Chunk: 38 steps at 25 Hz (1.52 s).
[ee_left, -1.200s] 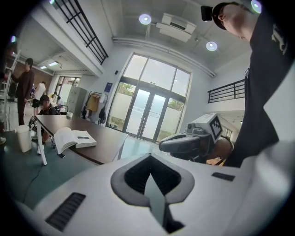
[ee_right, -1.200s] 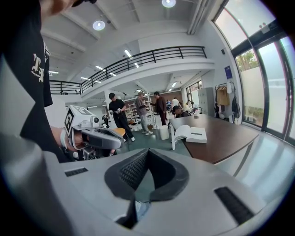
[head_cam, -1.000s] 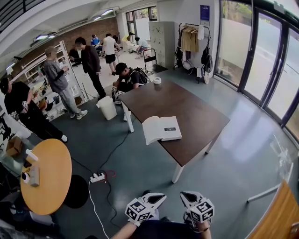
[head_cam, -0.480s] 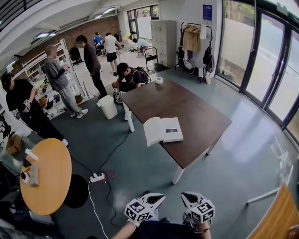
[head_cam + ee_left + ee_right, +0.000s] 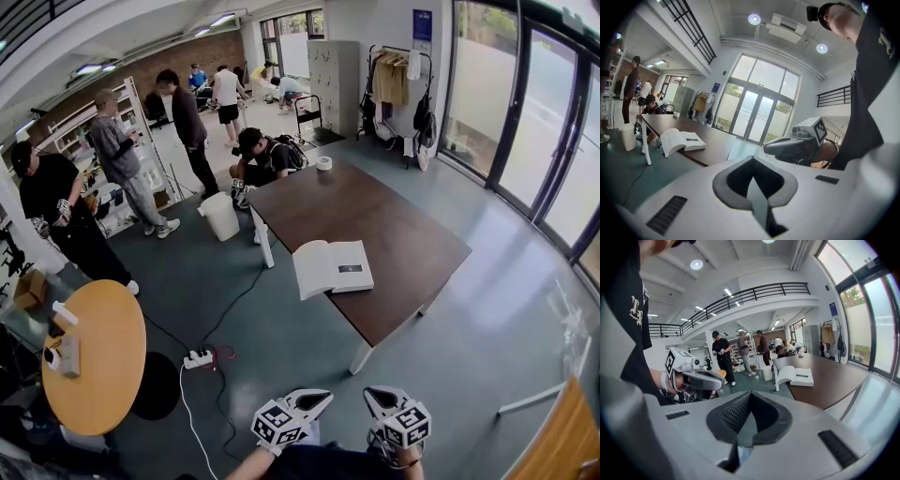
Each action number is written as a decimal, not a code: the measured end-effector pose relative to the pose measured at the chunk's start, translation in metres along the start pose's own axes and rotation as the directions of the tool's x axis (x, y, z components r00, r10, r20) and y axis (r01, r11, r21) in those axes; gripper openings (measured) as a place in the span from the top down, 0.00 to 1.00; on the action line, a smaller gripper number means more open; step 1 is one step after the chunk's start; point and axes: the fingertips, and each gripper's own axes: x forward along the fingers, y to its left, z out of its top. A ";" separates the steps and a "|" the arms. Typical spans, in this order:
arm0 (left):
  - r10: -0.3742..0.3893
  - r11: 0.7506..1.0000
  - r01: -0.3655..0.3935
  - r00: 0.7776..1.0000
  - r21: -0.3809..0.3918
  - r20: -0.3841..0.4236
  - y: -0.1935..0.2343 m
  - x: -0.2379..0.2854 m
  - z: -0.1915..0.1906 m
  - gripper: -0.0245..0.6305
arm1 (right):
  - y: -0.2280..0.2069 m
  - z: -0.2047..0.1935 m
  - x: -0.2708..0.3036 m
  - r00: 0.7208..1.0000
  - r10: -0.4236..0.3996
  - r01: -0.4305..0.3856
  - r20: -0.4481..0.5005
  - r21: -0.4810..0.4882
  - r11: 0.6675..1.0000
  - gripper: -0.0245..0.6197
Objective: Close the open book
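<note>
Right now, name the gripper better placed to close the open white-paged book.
Left, narrowly. The left gripper and right gripper are shut, empty and far from the open white-paged book on the dark brown table. Its raised, curling half lies leftward at the table edge, more in line with the left gripper.

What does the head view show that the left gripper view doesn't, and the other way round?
Only the head view shows the round orange table and the power strip on the floor. Only the left gripper view shows the ceiling lights and the ceiling air unit. Both show the open book lying on the dark table.
</note>
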 end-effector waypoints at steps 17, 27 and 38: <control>0.008 1.000 -0.008 1.000 -0.013 0.009 0.046 0.015 0.020 0.95 | -0.030 0.023 0.032 1.000 -0.002 0.002 -0.019 -0.006 1.000 0.98; 0.033 0.999 -0.032 0.999 -0.033 0.021 0.074 0.016 0.031 0.95 | -0.037 0.040 0.059 0.999 0.030 -0.031 -0.038 -0.020 0.999 0.98; 0.032 0.999 -0.031 0.999 -0.040 0.039 0.107 0.025 0.042 0.95 | -0.052 0.055 0.090 0.998 0.045 -0.046 -0.053 -0.036 0.998 0.98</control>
